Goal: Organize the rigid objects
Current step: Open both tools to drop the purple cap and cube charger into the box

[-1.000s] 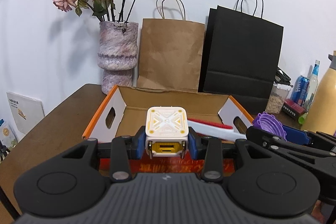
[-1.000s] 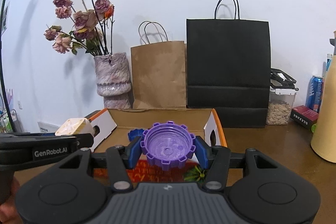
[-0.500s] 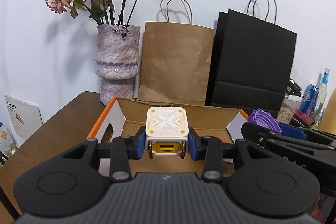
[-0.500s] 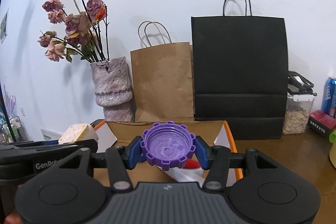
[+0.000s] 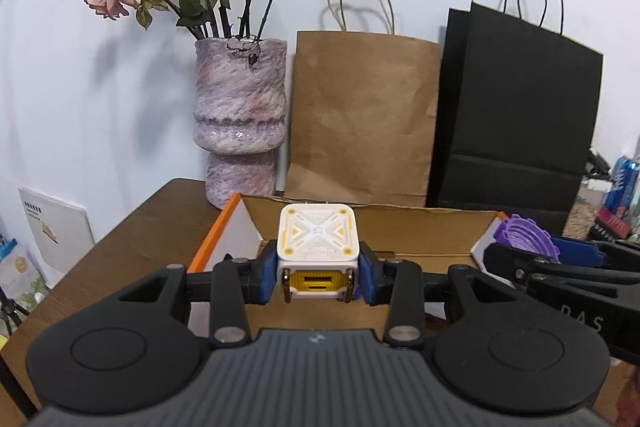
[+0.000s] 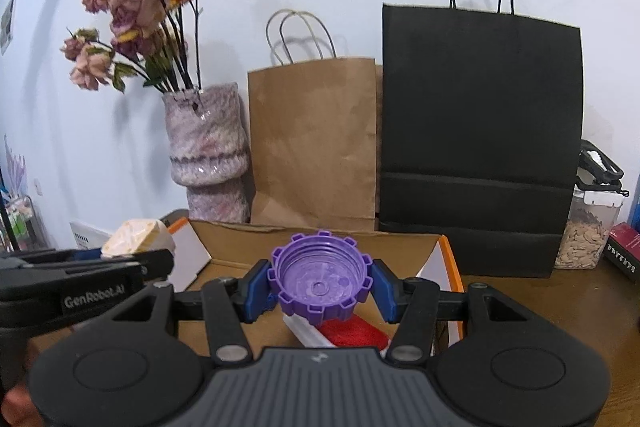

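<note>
A wooden table (image 5: 132, 243) carries an open cardboard box (image 5: 400, 227) with orange-edged flaps, set in front of a black paper bag (image 6: 480, 131), a brown paper bag (image 5: 360, 115) and a mottled vase (image 5: 240, 123) of dried roses. Both tools are held level, side by side above the near edge of the box, fingers pointing toward the back wall. The left gripper (image 5: 318, 277) is clamped on a white-and-yellow cube charger (image 5: 317, 251), its patterned face upward, suspended over the left part of the box. The right gripper (image 6: 320, 285) is clamped on a purple notched cap (image 6: 320, 277), hollow side facing the camera, suspended over the box interior. Beneath the cap, inside the box, lies a white-and-red object (image 6: 336, 333), partly hidden.
</note>
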### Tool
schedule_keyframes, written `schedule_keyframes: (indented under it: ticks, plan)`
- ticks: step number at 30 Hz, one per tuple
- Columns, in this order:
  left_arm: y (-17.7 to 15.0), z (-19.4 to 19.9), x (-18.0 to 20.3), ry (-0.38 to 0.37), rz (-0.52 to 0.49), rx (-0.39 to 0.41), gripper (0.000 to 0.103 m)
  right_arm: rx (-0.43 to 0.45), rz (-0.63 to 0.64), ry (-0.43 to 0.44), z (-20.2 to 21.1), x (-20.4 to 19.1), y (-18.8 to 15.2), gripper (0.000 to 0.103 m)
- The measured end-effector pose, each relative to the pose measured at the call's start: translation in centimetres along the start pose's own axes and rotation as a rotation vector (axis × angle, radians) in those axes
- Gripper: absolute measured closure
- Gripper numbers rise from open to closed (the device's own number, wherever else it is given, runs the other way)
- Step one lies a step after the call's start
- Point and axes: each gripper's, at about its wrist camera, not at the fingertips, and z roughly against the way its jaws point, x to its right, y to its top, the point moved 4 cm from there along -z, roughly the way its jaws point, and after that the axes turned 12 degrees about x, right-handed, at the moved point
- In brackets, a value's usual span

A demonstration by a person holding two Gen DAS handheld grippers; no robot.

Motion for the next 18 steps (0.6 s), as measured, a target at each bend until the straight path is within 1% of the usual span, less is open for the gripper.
schedule_keyframes:
  ticks: [8,9,10,11,12,13,14,15,18]
  plan:
    - [-0.6,-0.9,-0.3,0.005,-0.016,-0.024,0.062,-0.035,0.018,0.000,-1.0,0.0,-0.6,0.050]
    - [-0.6,-0.8,-0.3,0.010,-0.020,-0.021,0.060,-0.040,0.013,-0.001,-1.0,0.1,-0.7,0.050]
    - [-0.6,-0.7,-0.3,0.020,-0.027,-0.015,0.051,-0.044,0.005,-0.004,-1.1,0.3,-0.7,0.047]
    - [-0.5,-0.5,-0.3,0.030,-0.035,-0.006,0.043,-0.049,-0.001,-0.008,-1.1,0.5,-0.8,0.033]
    - [-0.4,-0.4,-0.4,0.039,-0.037,0.002,0.023,-0.047,-0.006,-0.016,-1.1,0.6,-0.8,0.024]
    - [-0.4,-0.3,-0.5,0.054,-0.036,0.010,0.002,-0.039,-0.009,-0.027,-1.0,0.7,-0.8,0.007]
    - [-0.2,-0.2,-0.6,0.068,-0.038,0.018,0.000,-0.030,-0.010,-0.037,-0.9,0.9,-0.8,0.001]
    - [-0.1,-0.1,-0.7,0.081,-0.043,0.028,0.000,-0.023,-0.011,-0.041,-0.8,1.0,-0.8,0.000]
    - [0.0,-0.2,-1.0,0.090,-0.031,0.016,0.000,-0.021,-0.030,-0.048,-0.9,1.4,-0.7,0.000]
